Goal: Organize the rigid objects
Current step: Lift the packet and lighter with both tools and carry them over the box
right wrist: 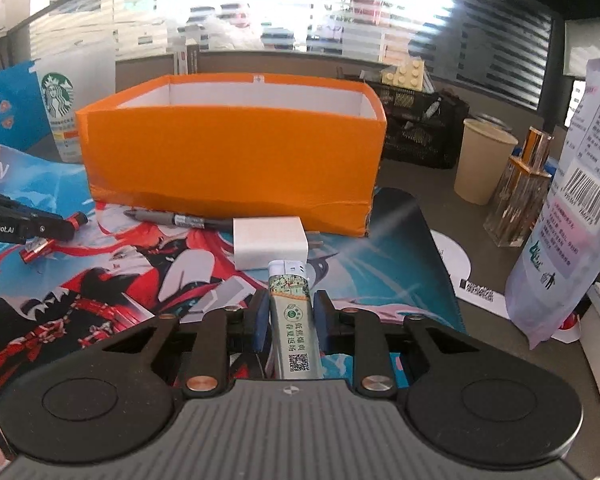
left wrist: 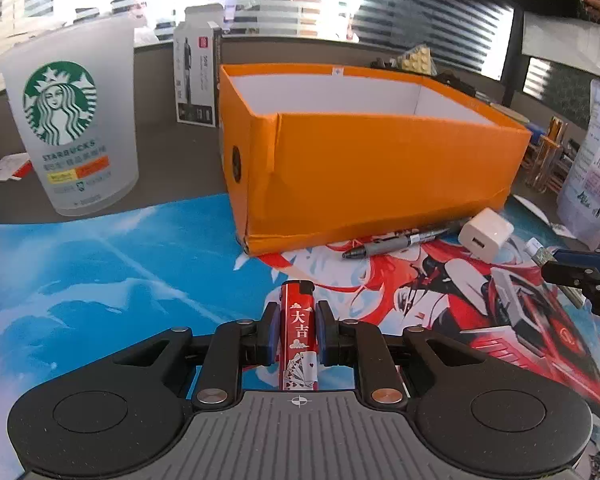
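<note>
Lighters are sitting in both claws. The left claw [left wrist: 298,330] is pinching a red lighter [left wrist: 299,334] between its blue pads, the lighter lying lengthwise along the fingers with its black-capped head poking forward past the tips. The right claw [right wrist: 289,320] is clamped the same way on a silver-green lighter [right wrist: 291,320], whose white head is pointing toward the box.

Ahead of both claws, an orange box [left wrist: 372,168] with a white inside is standing open on the tabletop [left wrist: 160,148], its near edge resting on a printed blue and red mat [left wrist: 100,272]. Just in front of the box's near wall, a grey pen [left wrist: 400,240] is lying on the mat, and a white charger cube [left wrist: 485,233] is sitting at the pen's end, touching or nearly touching it. In the right wrist view the silver-green lighter's head is showing just in front of that cube [right wrist: 270,242].

A frosted Starbucks cup [left wrist: 70,120] is standing to the left of the box, and a paper cup [right wrist: 485,160] is standing to its right, near a clear plastic holder [right wrist: 524,192].
</note>
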A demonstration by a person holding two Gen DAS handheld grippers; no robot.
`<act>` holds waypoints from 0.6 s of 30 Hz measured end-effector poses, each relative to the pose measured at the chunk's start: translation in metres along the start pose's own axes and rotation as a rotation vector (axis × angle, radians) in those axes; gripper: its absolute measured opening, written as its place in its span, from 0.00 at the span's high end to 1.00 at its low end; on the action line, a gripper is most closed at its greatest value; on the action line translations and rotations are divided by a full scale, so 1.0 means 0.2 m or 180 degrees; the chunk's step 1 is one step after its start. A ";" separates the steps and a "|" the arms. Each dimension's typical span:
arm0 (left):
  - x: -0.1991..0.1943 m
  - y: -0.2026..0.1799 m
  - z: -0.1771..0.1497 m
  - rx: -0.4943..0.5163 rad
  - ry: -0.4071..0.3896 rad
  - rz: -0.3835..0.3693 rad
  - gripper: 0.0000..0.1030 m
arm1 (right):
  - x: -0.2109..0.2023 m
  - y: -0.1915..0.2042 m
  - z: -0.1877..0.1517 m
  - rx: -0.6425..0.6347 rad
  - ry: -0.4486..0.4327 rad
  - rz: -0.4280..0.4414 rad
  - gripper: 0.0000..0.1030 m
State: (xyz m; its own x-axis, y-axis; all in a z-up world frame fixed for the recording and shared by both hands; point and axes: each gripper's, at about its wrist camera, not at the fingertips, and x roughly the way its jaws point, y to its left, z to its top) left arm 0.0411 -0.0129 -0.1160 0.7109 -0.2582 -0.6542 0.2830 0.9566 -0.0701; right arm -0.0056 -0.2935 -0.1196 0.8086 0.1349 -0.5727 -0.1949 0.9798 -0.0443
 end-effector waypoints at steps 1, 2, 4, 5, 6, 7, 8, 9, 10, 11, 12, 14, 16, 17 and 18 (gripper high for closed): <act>-0.02 0.00 0.00 -0.0006 -0.0023 -0.0009 0.84 | -0.01 0.01 0.00 -0.0005 -0.0011 0.0005 0.79; -0.04 0.00 0.01 -0.0003 -0.0057 -0.0019 0.84 | -0.02 0.01 0.01 -0.0007 -0.0028 0.0006 0.79; -0.09 -0.01 0.02 0.0007 -0.0130 -0.0011 0.84 | -0.04 0.02 0.02 -0.0011 -0.0057 0.0013 0.79; -0.11 -0.01 0.02 0.0014 -0.0164 -0.0018 0.84 | -0.05 0.03 0.02 -0.0020 -0.0067 0.0013 0.79; -0.13 -0.01 0.03 0.0018 -0.0197 -0.0023 0.84 | -0.06 0.03 0.02 -0.0026 -0.0084 0.0011 0.79; -0.16 -0.02 0.04 0.0021 -0.0238 -0.0015 0.84 | -0.07 0.04 0.03 -0.0035 -0.0095 0.0011 0.79; -0.17 -0.02 0.04 0.0024 -0.0264 -0.0009 0.84 | -0.07 0.05 0.03 -0.0043 -0.0106 0.0014 0.79; -0.20 -0.02 0.05 0.0030 -0.0294 -0.0001 0.84 | -0.08 0.05 0.04 -0.0049 -0.0117 0.0015 0.79; -0.21 -0.03 0.05 0.0030 -0.0314 0.0012 0.84 | -0.08 0.06 0.04 -0.0056 -0.0128 0.0021 0.79; -0.22 -0.03 0.06 0.0031 -0.0329 0.0025 0.84 | -0.09 0.07 0.04 -0.0062 -0.0137 0.0031 0.79; -0.23 -0.03 0.06 0.0038 -0.0343 0.0033 0.84 | -0.09 0.07 0.05 -0.0069 -0.0145 0.0037 0.79; -0.24 -0.04 0.07 0.0029 -0.0354 0.0044 0.84 | -0.10 0.08 0.05 -0.0078 -0.0157 0.0046 0.79; -0.25 -0.05 0.07 0.0043 -0.0361 0.0042 0.84 | -0.10 0.08 0.05 -0.0087 -0.0167 0.0046 0.79; -0.25 -0.05 0.07 0.0045 -0.0366 0.0048 0.84 | -0.11 0.08 0.05 -0.0089 -0.0173 0.0045 0.79; -0.26 -0.05 0.07 0.0050 -0.0370 0.0046 0.84 | -0.11 0.08 0.05 -0.0090 -0.0178 0.0045 0.79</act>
State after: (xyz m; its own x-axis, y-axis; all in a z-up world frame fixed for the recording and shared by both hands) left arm 0.0108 -0.0121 -0.0707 0.7846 -0.2591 -0.5633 0.2814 0.9583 -0.0488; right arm -0.0210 -0.2788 -0.0985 0.8353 0.1575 -0.5268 -0.2214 0.9733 -0.0601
